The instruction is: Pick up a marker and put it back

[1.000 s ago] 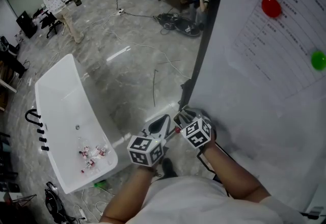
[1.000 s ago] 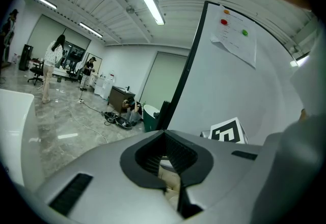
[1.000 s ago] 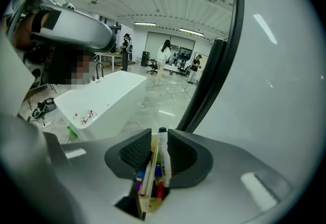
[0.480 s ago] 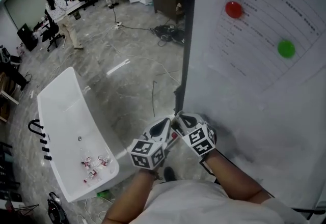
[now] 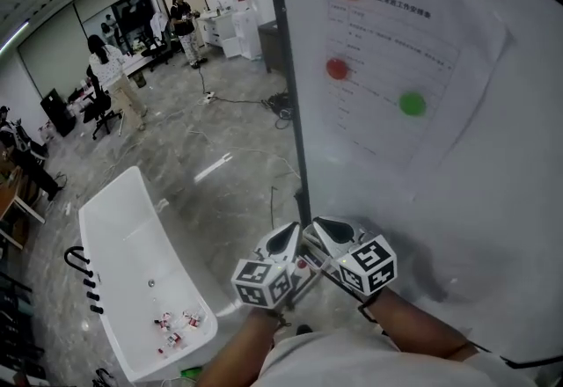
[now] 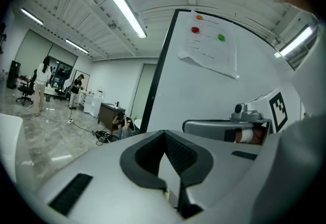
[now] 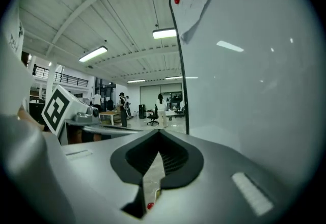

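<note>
The left tongs [image 5: 284,241] and right tongs [image 5: 329,232] are hovering side by side at lower centre, facing the whiteboard [image 5: 457,200]. Both are pinched narrow and gripping nothing. The red object between them is probably the marker [image 5: 303,264], awaiting pickup.

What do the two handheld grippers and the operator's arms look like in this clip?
The left gripper and right gripper match: light grey moulded bodies, with dark ribbed pads lining a V-shaped jaw slot. Each carries a white cube printed with black square markers. The person wears a white top, and the forearms are uncovered.
</note>
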Available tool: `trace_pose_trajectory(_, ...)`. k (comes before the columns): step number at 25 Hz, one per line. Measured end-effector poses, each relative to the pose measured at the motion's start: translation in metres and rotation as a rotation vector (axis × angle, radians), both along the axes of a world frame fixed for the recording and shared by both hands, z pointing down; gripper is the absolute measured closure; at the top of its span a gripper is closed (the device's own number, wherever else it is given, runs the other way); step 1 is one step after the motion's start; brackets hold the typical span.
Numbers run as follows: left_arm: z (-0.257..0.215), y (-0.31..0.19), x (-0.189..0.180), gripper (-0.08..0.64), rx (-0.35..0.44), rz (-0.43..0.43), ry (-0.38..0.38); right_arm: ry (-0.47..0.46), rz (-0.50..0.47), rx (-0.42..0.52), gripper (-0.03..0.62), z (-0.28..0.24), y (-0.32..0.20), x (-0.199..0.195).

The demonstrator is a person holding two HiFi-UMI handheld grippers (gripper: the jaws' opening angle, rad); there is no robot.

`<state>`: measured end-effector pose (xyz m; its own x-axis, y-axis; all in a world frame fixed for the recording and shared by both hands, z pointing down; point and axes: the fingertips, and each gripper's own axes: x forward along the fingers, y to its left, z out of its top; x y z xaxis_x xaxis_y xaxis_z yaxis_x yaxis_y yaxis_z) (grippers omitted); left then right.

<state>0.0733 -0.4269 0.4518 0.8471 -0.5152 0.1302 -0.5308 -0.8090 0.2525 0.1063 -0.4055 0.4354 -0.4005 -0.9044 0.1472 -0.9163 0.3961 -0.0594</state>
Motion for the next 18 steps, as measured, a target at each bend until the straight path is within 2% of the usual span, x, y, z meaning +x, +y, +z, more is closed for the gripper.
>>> trace_pose_trajectory(3,-0.01,0.007,0.008,0.558,0.021,0.01,0.007,-0.027,0.005,0.045,0.589,-0.019,0.008,0.006)
trace_pose_trajectory(7,-0.022,0.01,0.017,0.558,0.044,0.018,0.014,-0.02,0.004,0.08,0.591,-0.031,0.013,0.01)
trace_pose_trajectory(18,-0.033,0.011,0.03,0.558,0.061,0.023,0.027,-0.032,0.009,0.094,0.591,-0.034,0.016,0.021)
